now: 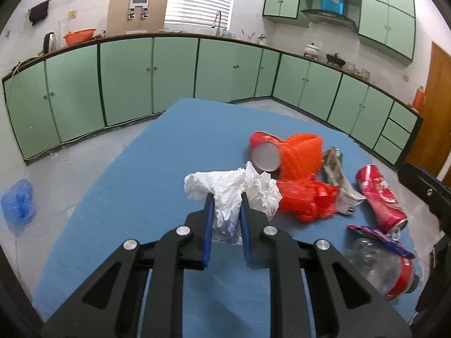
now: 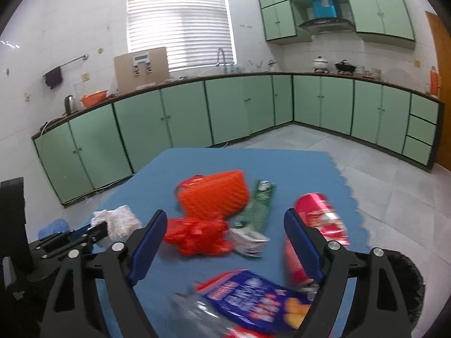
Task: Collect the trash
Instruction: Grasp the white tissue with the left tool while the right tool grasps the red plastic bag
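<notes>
My left gripper (image 1: 225, 201) is shut on a crumpled white tissue (image 1: 253, 186), lifted a little above the blue table mat (image 1: 169, 169). The right wrist view shows that gripper (image 2: 94, 229) at the left with the tissue (image 2: 118, 219) in its tips. My right gripper (image 2: 225, 217) stands open over the mat with nothing pressed between its pads. Ahead of it lie a red plastic bag (image 2: 197, 235), an orange mesh piece (image 2: 214, 197), a green-and-white carton (image 2: 256, 211) and a crushed red can (image 2: 321, 214) beside the right finger. A blue snack wrapper (image 2: 253, 301) lies under it.
A clear bottle with a red label (image 1: 386, 264) lies at the mat's near right, by the red can (image 1: 377, 194). A blue plastic bag (image 1: 18, 202) is on the floor to the left. Green cabinets (image 1: 126, 79) line the walls. A dark round shape (image 2: 406, 281) sits at the near right.
</notes>
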Demonstrator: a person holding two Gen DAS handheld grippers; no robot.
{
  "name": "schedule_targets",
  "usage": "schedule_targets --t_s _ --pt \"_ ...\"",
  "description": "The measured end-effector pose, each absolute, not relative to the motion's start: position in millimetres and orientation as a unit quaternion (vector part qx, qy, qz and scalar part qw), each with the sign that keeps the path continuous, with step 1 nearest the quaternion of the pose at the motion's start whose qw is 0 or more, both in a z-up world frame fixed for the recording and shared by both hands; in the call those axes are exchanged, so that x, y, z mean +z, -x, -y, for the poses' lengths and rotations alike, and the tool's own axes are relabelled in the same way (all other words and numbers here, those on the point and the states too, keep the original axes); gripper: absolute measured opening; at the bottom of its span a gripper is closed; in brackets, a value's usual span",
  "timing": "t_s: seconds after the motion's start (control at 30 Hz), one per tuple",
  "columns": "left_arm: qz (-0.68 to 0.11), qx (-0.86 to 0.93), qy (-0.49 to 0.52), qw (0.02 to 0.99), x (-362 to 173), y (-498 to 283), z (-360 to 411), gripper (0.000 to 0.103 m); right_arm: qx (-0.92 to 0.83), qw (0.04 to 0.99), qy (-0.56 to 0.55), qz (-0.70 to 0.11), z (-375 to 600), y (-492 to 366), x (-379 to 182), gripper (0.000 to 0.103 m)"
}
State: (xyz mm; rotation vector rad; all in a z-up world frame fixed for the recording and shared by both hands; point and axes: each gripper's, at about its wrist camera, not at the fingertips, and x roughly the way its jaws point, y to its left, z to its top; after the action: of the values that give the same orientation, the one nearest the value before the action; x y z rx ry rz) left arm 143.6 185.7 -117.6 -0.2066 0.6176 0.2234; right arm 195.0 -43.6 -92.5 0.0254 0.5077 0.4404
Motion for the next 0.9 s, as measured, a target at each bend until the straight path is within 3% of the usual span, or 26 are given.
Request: schedule_targets --t_s 0.53,0.73,0.9 --pt "-0.315 0.135 0.104 0.934 -130 -148 -243 0.016 0.187 0.93 0.01 -0.316 -45 -220 -137 0.06" --pt "-0.322 0.133 0.105 0.931 -135 -153 -248 0.016 0.178 0.924 0.016 -0.338 -52 -229 -149 0.037" --pt "-0.331 0.129 0.107 0.929 -140 -158 -245 0.016 0.194 0.917 0.018 -0.347 -52 -230 -154 0.006"
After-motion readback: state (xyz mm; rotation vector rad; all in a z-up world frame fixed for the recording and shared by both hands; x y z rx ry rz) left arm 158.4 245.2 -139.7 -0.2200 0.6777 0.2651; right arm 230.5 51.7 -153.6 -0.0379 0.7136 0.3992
